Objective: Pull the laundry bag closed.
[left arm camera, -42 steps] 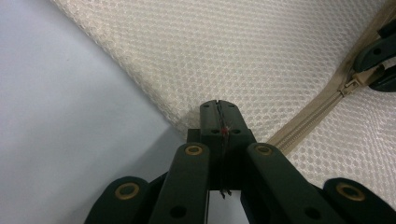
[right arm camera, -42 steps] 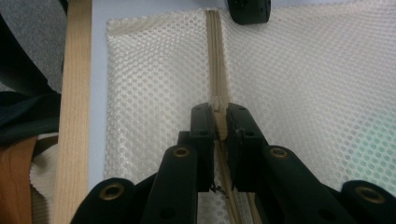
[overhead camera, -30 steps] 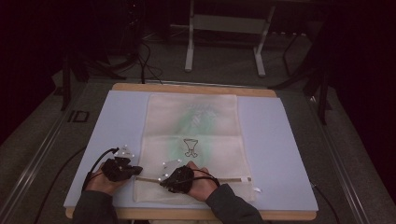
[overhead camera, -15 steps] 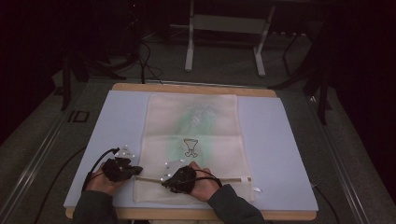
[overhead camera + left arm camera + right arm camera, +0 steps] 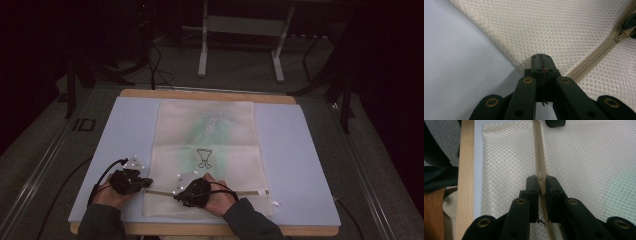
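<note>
**Ana:** Mesh bag first, from the high view: it lies flat down the middle of the pale blue mat, with its zipper running across the lower part of the frame. Why are both hands down at that near end?

**Ben:** Because the zipper is there. The left gripper sits at the bag's lower left edge, and the right gripper lies on the zipper line just beside it. My guess is one anchors the cloth while the other works the slider.

**Ana:** Does the left gripper view bear that out?

**Ben:** Yes. Its jaws are closed tight at the frame's centre, pinching the bag's edge where mesh meets mat. The zipper runs from beside the jaws off to the upper right, where the slider sits.

**Ana:** And the right gripper view?

**Ben:** The jaws there are pressed together on the zipper, which runs straight up the middle of the frame. A small clear piece between the tips may be the pull tab, though it's too small to say for sure. The table's wooden edge stands at the left.

**Ana:** How does the bag look?

**Ben:** Cream, honeycomb mesh, thin enough that something green shows through at the middle. A black cup-like mark is printed on it.
</note>
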`<move>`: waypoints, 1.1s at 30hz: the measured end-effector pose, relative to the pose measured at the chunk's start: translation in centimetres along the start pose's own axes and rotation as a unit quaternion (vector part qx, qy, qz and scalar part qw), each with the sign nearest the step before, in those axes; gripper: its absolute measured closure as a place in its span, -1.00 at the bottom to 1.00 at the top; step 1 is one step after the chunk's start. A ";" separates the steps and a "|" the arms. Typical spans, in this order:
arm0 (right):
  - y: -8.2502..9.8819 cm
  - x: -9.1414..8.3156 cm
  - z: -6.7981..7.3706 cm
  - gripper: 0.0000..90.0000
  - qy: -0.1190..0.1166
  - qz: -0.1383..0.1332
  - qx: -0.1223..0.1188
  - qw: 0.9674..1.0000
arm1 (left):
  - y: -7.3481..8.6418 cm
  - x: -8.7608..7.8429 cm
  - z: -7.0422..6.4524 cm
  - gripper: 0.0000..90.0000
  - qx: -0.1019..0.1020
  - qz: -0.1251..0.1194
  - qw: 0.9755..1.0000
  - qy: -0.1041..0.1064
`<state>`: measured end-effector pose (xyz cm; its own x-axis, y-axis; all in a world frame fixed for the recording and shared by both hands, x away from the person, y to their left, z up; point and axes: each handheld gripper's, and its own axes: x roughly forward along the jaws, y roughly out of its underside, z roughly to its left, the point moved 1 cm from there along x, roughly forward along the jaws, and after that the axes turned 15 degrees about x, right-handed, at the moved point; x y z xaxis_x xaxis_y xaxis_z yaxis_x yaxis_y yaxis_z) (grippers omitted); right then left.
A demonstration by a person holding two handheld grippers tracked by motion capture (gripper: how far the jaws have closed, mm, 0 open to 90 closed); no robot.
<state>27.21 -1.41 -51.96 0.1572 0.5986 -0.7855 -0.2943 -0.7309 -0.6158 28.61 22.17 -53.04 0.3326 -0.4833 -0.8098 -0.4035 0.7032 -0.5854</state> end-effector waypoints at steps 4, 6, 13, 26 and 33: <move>0.3 -0.2 -0.1 0.82 0.001 0.002 0.004 1.000 | 0.0 0.0 0.0 1.00 0.000 0.001 1.000 0.000; 0.4 -0.3 -0.2 0.82 0.001 0.000 0.002 1.000 | 0.0 0.0 0.0 1.00 0.001 0.001 1.000 0.000; 0.6 -0.5 -0.3 0.82 0.002 0.001 0.005 1.000 | 0.0 0.0 0.0 1.00 0.001 0.001 1.000 -0.001; 1.2 -1.1 -0.7 0.82 0.004 0.002 0.009 1.000 | 0.0 0.0 0.0 1.00 0.002 0.003 1.000 -0.001; 1.7 -1.4 -0.9 0.82 0.005 0.004 0.013 1.000 | 0.0 0.0 0.0 0.99 0.001 0.003 1.000 -0.001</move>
<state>27.34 -3.76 -51.94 0.1635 0.5897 -0.7909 -0.3203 -0.7266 -0.6079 28.60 22.16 -53.01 0.3314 -0.4791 -0.8128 -0.4039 0.7065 -0.5811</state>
